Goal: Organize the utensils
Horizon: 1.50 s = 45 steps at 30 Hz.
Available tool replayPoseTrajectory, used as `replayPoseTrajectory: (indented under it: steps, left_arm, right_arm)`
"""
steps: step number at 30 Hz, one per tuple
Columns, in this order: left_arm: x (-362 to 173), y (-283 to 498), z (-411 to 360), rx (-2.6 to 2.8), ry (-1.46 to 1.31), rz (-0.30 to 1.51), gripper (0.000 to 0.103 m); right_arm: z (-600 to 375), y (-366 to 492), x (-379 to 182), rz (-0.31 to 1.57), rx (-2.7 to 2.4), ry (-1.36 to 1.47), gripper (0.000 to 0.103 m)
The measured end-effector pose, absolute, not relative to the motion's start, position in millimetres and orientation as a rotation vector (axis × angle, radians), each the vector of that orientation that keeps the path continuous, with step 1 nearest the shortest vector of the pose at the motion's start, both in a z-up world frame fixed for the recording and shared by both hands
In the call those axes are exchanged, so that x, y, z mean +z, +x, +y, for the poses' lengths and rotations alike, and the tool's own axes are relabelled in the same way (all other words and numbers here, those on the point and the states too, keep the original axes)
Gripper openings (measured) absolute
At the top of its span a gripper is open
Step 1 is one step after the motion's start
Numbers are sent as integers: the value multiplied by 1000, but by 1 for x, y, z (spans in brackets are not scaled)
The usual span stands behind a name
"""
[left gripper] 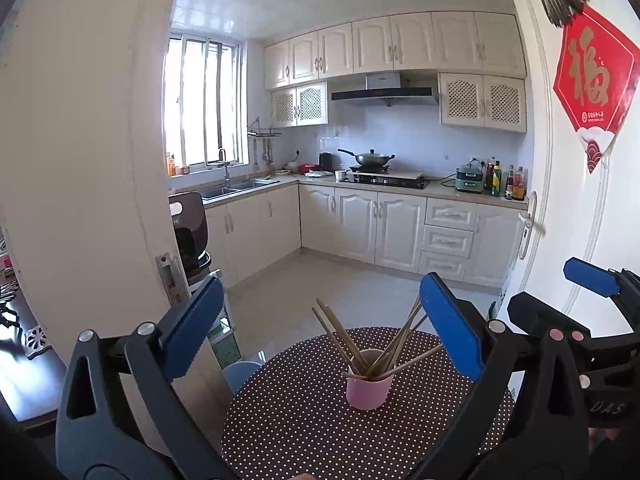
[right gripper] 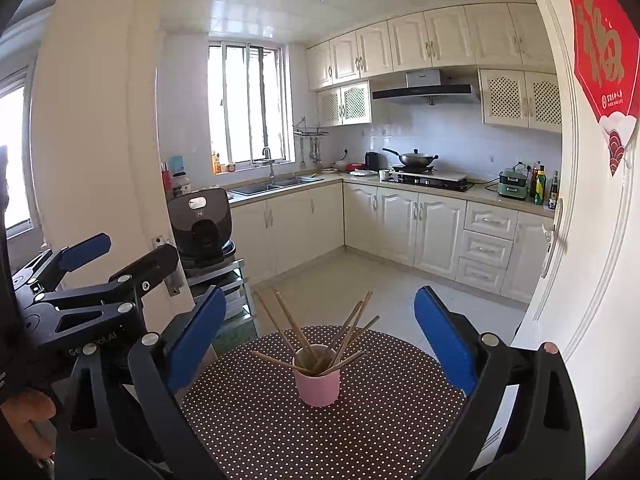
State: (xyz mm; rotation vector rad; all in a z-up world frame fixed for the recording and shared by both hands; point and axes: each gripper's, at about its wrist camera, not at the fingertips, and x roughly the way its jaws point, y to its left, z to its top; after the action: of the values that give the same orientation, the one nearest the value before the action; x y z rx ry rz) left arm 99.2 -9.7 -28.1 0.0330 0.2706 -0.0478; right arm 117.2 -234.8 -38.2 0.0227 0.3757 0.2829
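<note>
The left tool (left gripper: 322, 328) stands spread as wide as it goes, its blue pads (left gripper: 196, 320) parted to either side of the view with nothing between them and nothing touched — fully released. The right tool (right gripper: 320, 334) is likewise wide apart and empty, its blue pads (right gripper: 444, 336) well clear of everything on the worktop (right gripper: 260, 420).

Both tools are held side by side, level with one another and tipped slightly downward toward the round worktop with its brown, white-dotted cover. In the left wrist view the right tool shows at the right edge; in the right wrist view the left tool shows at the left edge, with part of a person's hand (right gripper: 28, 412) gripping below it.

The task's things sit ahead of both tools: a pink cup (left gripper: 368, 386) stands upright on the worktop, and a bundle of wooden chopsticks (left gripper: 376, 344) stands in it, fanned out and leaning against the rim in several directions. The cup lies in line with the gap of each tool but beyond the pad tips, apart from them.

Writing: a red diamond-shaped decoration (left gripper: 592, 76) on the white door at the right carries a large gold character "福", with small print beneath it too fine to read. White lettering on the body of the right tool reads roughly "DAS" in the left wrist view; partial white lettering on the left tool's body in the right wrist view cannot be made out fully — only fragments show.
</note>
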Motion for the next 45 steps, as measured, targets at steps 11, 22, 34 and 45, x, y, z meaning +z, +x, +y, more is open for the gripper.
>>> replayPoseTrajectory:
  steps: [11, 22, 34, 45]
  left_arm:
    - [-29, 99, -9, -46, 35, 254, 97]
    - [-27, 96, -9, -46, 36, 240, 97]
    - [-27, 95, -7, -39, 35, 233, 97]
    - [-28, 93, -7, -33, 35, 226, 97]
  right_arm:
    - [-236, 114, -37, 370, 282, 18, 93]
    - [-238, 114, -35, 370, 284, 14, 93]
    - [-237, 116, -33, 371, 290, 12, 93]
    - [-236, 117, -33, 371, 291, 11, 94]
